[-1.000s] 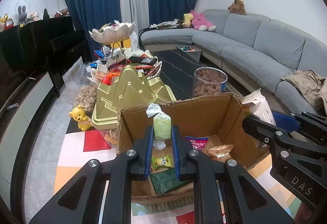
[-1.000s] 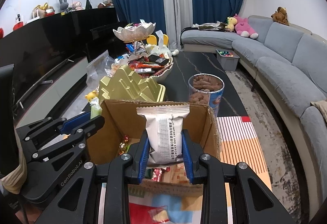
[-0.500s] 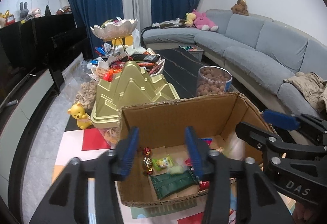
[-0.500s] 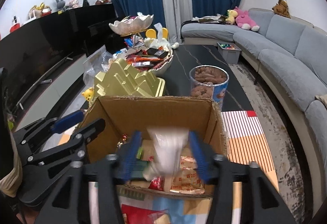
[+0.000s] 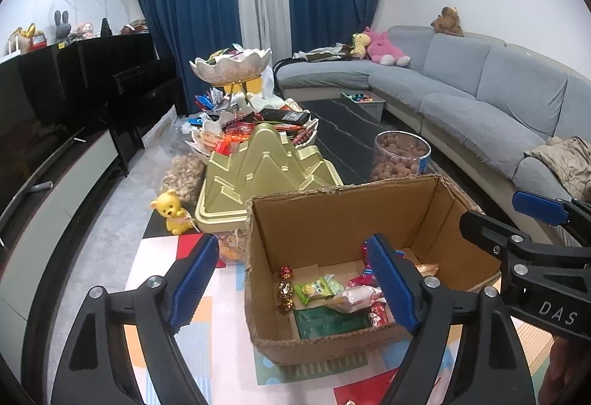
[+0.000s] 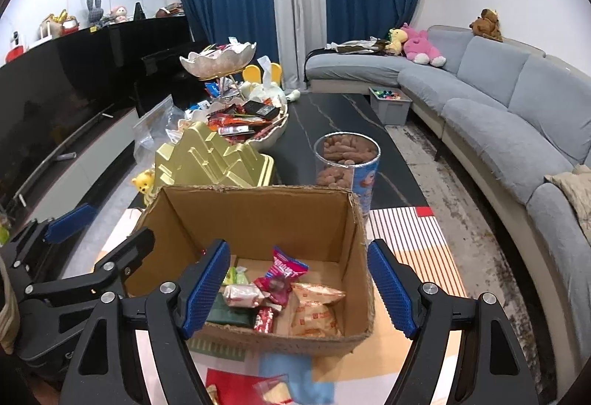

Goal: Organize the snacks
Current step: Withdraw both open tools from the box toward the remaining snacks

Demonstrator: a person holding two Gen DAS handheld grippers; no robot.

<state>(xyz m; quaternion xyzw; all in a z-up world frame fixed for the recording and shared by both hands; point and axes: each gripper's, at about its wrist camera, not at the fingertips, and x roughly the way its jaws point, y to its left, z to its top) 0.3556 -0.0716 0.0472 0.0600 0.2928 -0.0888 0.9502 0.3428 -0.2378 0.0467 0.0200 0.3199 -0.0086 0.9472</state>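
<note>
Left wrist view: my left gripper (image 5: pixel 295 281) has just been opening, its fingers spread with nothing pinched, above the cardboard box (image 5: pixel 347 209) where the snacks (image 5: pixel 325 294) lie. Right wrist view: my right gripper (image 6: pixel 301 288) has likewise been opening and is empty, over that box (image 6: pixel 258 216) with its packets (image 6: pixel 280 279).

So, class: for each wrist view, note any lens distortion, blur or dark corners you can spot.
Left wrist view: fisheye bends the sofa and curtains, corners are black, the cardboard box is sharp. Right wrist view: same bending and dark corners; the packets on the mat at the bottom edge are blurred.
</note>
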